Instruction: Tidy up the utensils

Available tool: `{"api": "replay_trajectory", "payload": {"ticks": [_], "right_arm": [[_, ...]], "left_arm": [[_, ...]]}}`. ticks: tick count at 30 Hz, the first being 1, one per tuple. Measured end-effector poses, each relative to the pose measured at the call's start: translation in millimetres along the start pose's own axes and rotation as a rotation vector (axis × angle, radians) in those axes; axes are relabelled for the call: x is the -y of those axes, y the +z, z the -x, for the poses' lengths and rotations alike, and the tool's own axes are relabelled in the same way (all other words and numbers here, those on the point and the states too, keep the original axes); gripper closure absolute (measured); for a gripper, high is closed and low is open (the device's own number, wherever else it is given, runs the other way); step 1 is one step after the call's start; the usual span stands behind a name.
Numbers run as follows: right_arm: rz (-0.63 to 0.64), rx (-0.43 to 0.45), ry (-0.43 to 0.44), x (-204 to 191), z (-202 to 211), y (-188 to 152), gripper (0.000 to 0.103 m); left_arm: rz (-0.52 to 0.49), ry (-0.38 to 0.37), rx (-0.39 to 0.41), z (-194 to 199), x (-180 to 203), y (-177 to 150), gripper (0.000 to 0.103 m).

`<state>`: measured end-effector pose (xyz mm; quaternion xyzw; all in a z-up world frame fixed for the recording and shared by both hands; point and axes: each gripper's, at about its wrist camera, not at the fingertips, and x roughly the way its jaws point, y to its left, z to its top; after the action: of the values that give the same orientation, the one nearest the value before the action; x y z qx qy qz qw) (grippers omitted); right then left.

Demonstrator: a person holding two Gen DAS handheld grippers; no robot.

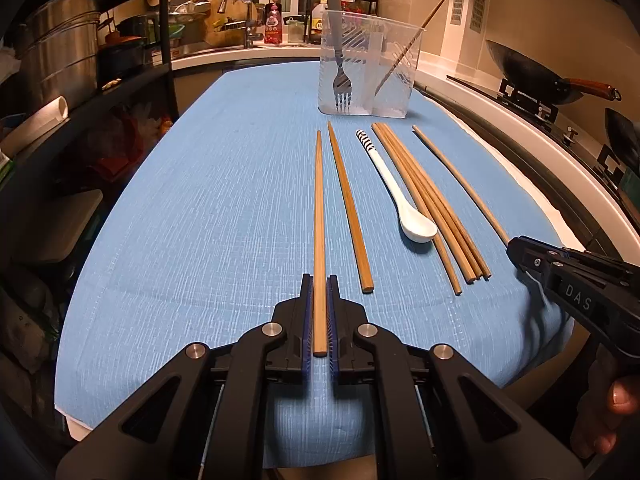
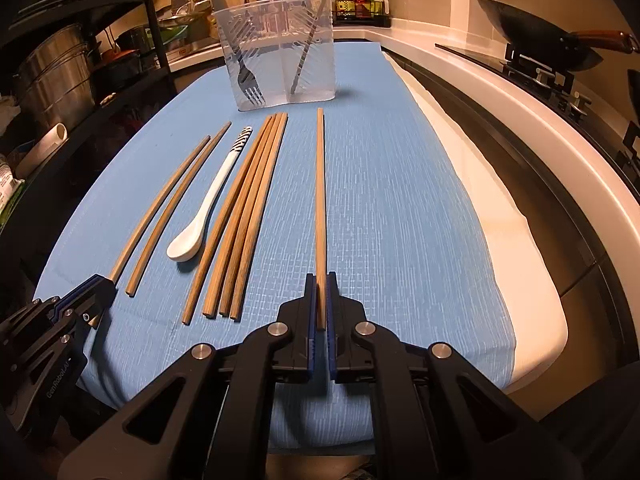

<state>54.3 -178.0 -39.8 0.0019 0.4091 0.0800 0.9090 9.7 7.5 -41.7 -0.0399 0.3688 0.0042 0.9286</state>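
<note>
Two grippers, left [image 1: 319,312] and right [image 2: 320,304], each have jaws clamped on one chopstick's near end, likely to lift it into the clear holder [image 1: 370,64] at the far end of the blue surface [image 1: 200,200], where a fork [image 1: 340,76] already stands.

The right gripper [image 2: 320,300] is clamping the near end of a long wooden chopstick [image 2: 320,200], which is lying lengthwise on the blue woven cloth [image 2: 380,208]. To its left, four wooden chopsticks [image 2: 244,216] and a white ceramic spoon [image 2: 204,216] are lying side by side. A clear plastic utensil holder [image 2: 276,52] is standing upright at the far end, holding a metal fork [image 2: 246,80].
</note>
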Motion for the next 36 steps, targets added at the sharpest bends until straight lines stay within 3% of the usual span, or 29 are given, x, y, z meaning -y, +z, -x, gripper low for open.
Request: {"api": "replay_trajectory", "payload": {"ticks": [36], "right_arm": [[0.010, 0.008, -0.008, -1.9, 2.4, -2.4, 0.098]], "left_arm": [[-0.008, 0.017, 0.014, 1.0, 5.1, -0.8, 0.096]]}}
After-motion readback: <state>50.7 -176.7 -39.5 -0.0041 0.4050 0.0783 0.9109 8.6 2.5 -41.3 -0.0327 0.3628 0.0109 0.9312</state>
